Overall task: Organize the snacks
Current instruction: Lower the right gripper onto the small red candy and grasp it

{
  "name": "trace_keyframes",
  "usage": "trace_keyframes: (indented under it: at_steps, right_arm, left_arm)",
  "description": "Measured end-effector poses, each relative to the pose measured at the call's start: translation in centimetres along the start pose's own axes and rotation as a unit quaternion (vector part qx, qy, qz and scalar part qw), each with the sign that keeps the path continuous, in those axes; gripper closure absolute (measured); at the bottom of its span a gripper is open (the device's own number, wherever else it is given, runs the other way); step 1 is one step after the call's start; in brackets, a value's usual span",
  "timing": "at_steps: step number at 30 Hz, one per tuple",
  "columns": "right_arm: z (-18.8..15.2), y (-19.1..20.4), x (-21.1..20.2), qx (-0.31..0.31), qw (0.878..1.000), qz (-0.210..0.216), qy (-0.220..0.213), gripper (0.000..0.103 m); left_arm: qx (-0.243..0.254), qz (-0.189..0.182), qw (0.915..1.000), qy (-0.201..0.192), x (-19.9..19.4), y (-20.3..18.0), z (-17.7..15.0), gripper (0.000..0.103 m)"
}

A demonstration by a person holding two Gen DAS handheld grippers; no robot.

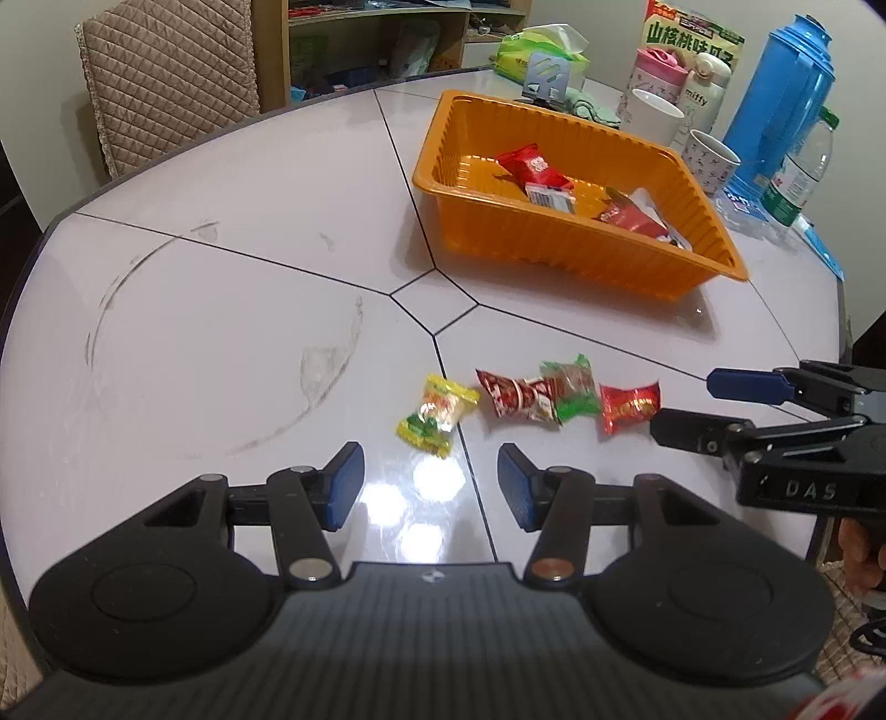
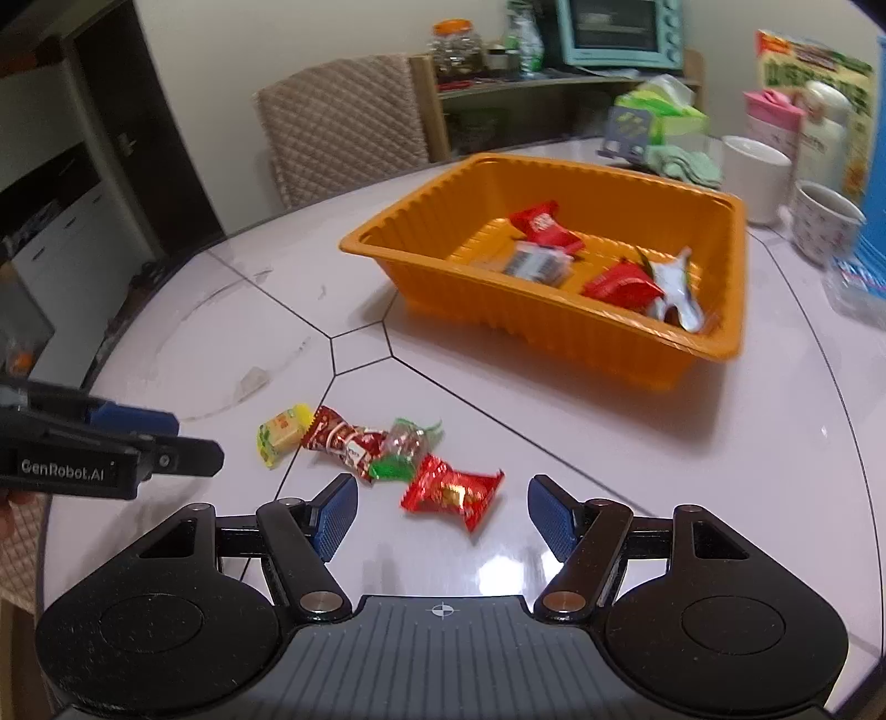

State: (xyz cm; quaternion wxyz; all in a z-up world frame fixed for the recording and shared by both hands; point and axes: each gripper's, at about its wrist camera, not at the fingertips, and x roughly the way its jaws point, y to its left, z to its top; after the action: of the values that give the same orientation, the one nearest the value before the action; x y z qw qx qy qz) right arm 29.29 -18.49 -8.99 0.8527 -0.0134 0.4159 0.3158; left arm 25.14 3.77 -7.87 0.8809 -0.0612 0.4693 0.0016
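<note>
A row of wrapped snacks lies on the white table: a yellow one (image 1: pixel 437 415) (image 2: pixel 279 435), a dark red one (image 1: pixel 518 397) (image 2: pixel 343 443), a green one (image 1: pixel 570 387) (image 2: pixel 401 451) and a bright red one (image 1: pixel 628 407) (image 2: pixel 451 493). My left gripper (image 1: pixel 431 487) hovers open just in front of the yellow snack, nothing between its fingers. My right gripper (image 2: pixel 440 515) is open with the bright red snack lying just ahead between its fingertips, untouched. An orange tray (image 1: pixel 554 255) (image 2: pixel 498 321) further back holds several snacks.
Behind the tray stand mugs (image 1: pixel 709 158), a blue thermos (image 1: pixel 781 105), a water bottle (image 1: pixel 803 171), a tissue pack (image 1: pixel 537 52) and a snack bag (image 1: pixel 692 39). A quilted chair (image 1: pixel 166 72) (image 2: pixel 343 127) sits past the table's far edge. A hand (image 1: pixel 858 559) grips the right gripper.
</note>
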Motion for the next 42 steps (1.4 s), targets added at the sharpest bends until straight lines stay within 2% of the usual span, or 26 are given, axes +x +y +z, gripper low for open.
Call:
trace_keyframes:
  at_steps: [13, 17, 20, 22, 26, 29, 37, 42]
  right_arm:
    - [1.2, -0.1, 4.0, -0.074, 0.996, 0.046, 0.024, 0.035]
    - [1.0, 0.0, 4.5, -0.094, 0.993, 0.056, 0.043, 0.048]
    - [0.8, 0.0, 4.4, -0.095, 0.993, 0.058, 0.048, 0.050]
    - [0.6, -0.1, 4.3, -0.091, 0.993, 0.059, 0.050, 0.052]
    - [0.2, -0.2, 4.3, -0.081, 0.994, 0.050, 0.058, 0.068]
    - [-0.1, -0.5, 4.3, -0.066, 0.995, 0.043, 0.056, 0.073]
    - [0.0, -1.2, 3.4, -0.027, 0.999, 0.019, 0.041, 0.082]
    - [0.3, -2.0, 2.3, 0.000, 1.000, 0.012, 0.028, 0.082]
  left_arm:
    - [-0.003, 0.006, 0.9999, 0.014, 1.9, 0.3, 0.8, 0.053]
    - [-0.003, 0.005, 0.9998, 0.017, 2.1, 0.3, 0.9, 0.053]
    - [-0.003, 0.005, 0.9998, 0.019, 2.4, 0.4, 1.0, 0.053]
    - [-0.002, 0.003, 0.9998, 0.020, 2.5, 0.4, 1.1, 0.053]
    - [0.004, 0.003, 0.9998, 0.021, 3.0, 0.3, 1.3, 0.053]
    - [0.011, 0.002, 0.9997, 0.022, 3.4, 0.2, 1.4, 0.053]
    - [0.031, 0.003, 0.9991, 0.030, 4.6, 0.3, 1.7, 0.054]
    - [0.045, 0.001, 0.9985, 0.032, 5.2, 0.2, 2.0, 0.061]
